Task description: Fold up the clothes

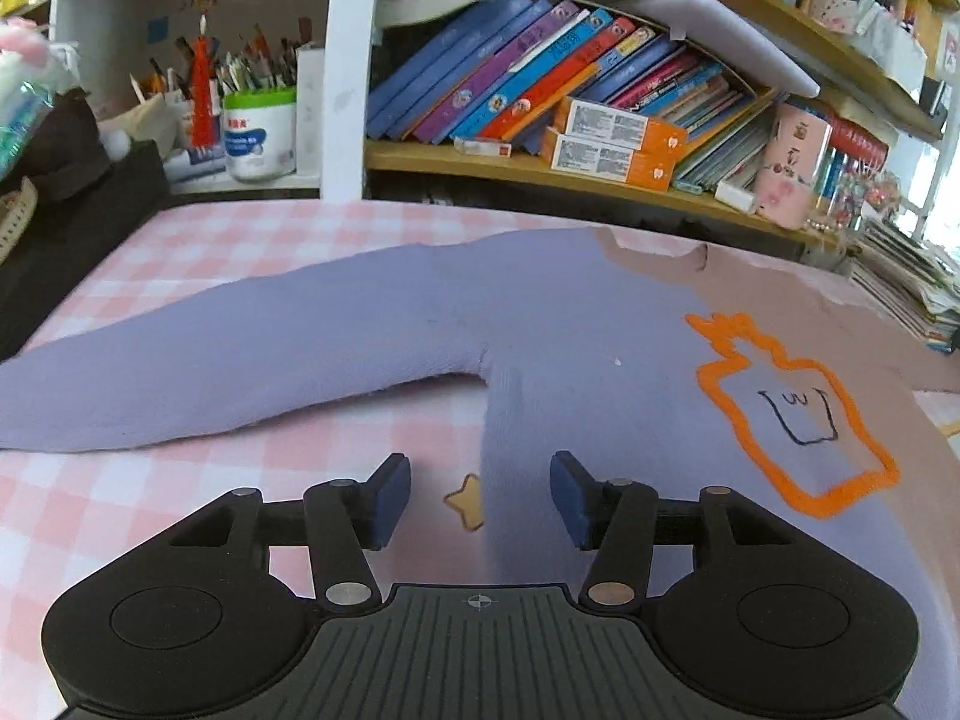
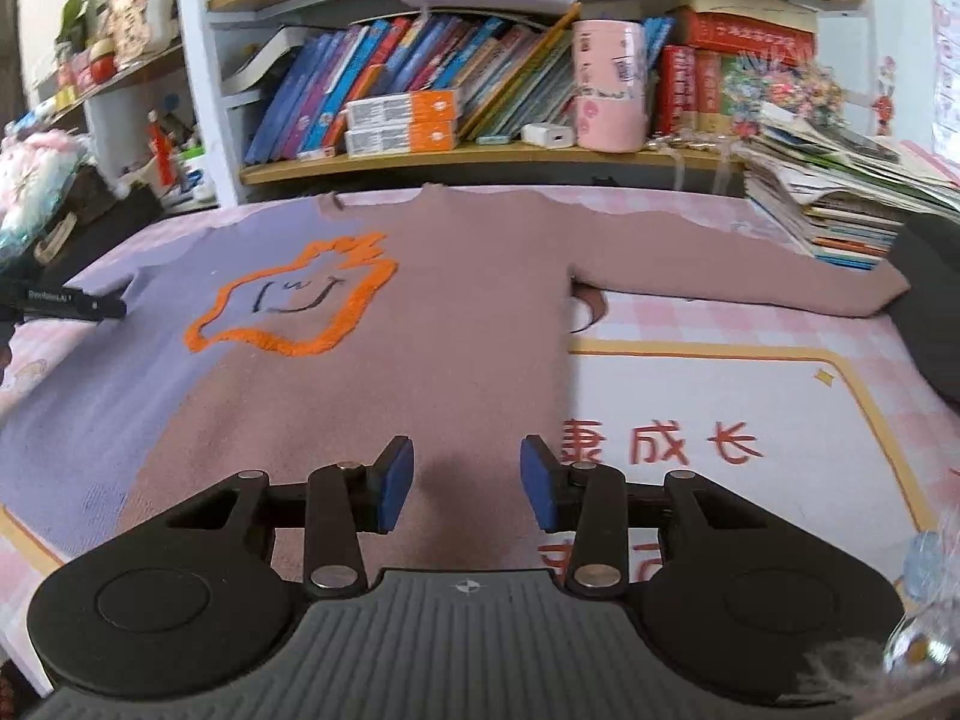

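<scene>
A two-tone sweater lies flat, front up, on a pink checked table cover. Its left half is lilac (image 1: 420,312) and its right half is dusty pink (image 2: 456,312), with an orange outlined figure (image 2: 300,306) on the chest. Both sleeves are spread out sideways. My left gripper (image 1: 480,495) is open and empty, just above the sweater's left side edge below the lilac sleeve. My right gripper (image 2: 467,483) is open and empty over the pink half near its hem. The tip of the left gripper shows at the left edge of the right wrist view (image 2: 72,303).
A bookshelf (image 1: 540,168) full of books and boxes runs along the back of the table. A stack of books and magazines (image 2: 840,210) lies at the back right, beside a dark object (image 2: 930,300) at the pink cuff. Pen pots (image 1: 261,132) and a black case (image 1: 72,210) stand at the left.
</scene>
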A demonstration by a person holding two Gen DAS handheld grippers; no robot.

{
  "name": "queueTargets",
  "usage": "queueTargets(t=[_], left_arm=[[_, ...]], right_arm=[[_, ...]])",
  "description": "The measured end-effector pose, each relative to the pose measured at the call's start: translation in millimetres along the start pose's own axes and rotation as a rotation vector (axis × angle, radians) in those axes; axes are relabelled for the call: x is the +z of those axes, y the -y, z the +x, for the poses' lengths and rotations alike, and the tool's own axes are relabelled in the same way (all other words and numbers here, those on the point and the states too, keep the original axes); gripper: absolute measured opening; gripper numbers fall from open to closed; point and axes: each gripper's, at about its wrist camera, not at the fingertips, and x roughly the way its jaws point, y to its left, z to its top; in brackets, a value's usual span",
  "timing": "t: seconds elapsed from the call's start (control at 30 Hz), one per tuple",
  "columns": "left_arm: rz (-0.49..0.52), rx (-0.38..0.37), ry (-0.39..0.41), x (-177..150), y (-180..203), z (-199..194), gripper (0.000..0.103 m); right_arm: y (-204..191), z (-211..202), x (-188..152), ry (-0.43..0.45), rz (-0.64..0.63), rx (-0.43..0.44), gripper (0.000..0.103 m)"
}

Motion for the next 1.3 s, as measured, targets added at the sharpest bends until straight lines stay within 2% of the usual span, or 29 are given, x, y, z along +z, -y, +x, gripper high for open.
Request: queueTargets(t=[0.03, 0.07, 0.1, 0.17, 0.23, 0.4, 0.53, 0.57, 0.6, 0.67, 0.7, 0.73, 0.9, 1.07, 1.13, 1.17, 1.2, 1.3], left_arm=[[0.002, -0.011, 0.006, 0.3, 0.1, 2.1, 0.036], [0.016, -0.016, 0.006, 1.3, -0.1, 4.1, 0.006], [0.033, -0.020, 0.006, 2.4, -0.3, 6.0, 0.004], [0.066, -0.028, 0.006, 4.7, -0.8, 9.8, 0.005], [0.073, 0.002, 0.005, 8.7, -3.5, 12.7, 0.005], [0.045, 0.058, 0.003, 13.5, -12.3, 15.2, 0.006], [0.033, 0.055, -0.018, 6.5, -11.7, -0.7, 0.015], [0.028, 0.055, -0.015, 1.5, -11.1, -7.3, 0.025], [0.022, 0.056, -0.010, -4.1, -10.5, -14.4, 0.042], [0.011, 0.045, -0.004, -16.6, -7.8, -28.8, 0.053], [0.004, 0.031, -0.002, -23.8, -5.5, -36.2, 0.053], [-0.005, 0.012, -0.002, -31.0, -2.6, -43.4, 0.053], [-0.043, -0.035, 0.007, -50.3, 6.9, -66.9, 0.053], [-0.029, 0.027, 0.028, -53.9, 10.5, -68.5, 0.052], [-0.038, 0.044, 0.028, -51.6, 7.9, -66.7, 0.043], [-0.041, 0.055, 0.028, -50.3, 6.0, -65.5, 0.031], [-0.044, 0.066, 0.028, -48.9, 4.2, -64.3, 0.026], [-0.067, 0.050, 0.019, -48.6, 3.4, -65.1, 0.026]], right_arm=[[1.6, -1.1, -0.2, 0.002, 0.008, -0.004, 0.037], [2.9, -1.4, -0.6, -0.003, 0.014, 0.000, 0.037], [4.1, -1.7, -1.0, -0.007, 0.019, 0.004, 0.037], [3.9, -1.4, -1.7, -0.015, 0.021, 0.012, 0.033], [0.7, 0.6, -2.2, -0.022, 0.016, 0.021, 0.030], [-20.6, 8.6, -4.2, -0.012, -0.040, 0.033, 0.029], [-27.9, 10.8, -6.3, -0.001, -0.085, 0.015, 0.029], [-25.1, 9.9, -6.7, 0.001, -0.070, 0.022, 0.029], [-22.3, 9.0, -7.2, 0.003, -0.055, 0.029, 0.029], [-19.0, 6.4, -9.7, 0.012, -0.035, 0.038, 0.031], [-17.4, 5.1, -11.0, 0.014, -0.028, 0.043, 0.034], [-16.0, 4.1, -12.0, 0.012, -0.021, 0.048, 0.046], [-16.7, -0.5, -16.2, 0.011, -0.015, 0.054, 0.047], [-24.4, 0.5, -17.9, 0.016, -0.031, 0.064, 0.020], [-26.1, 2.5, -17.2, 0.018, -0.033, 0.074, 0.016], [-27.2, 3.7, -16.4, 0.019, -0.037, 0.077, 0.015], [-28.1, 5.1, -15.4, 0.019, -0.041, 0.080, 0.014], [-24.2, 10.5, -10.5, 0.022, -0.037, 0.043, 0.013]])
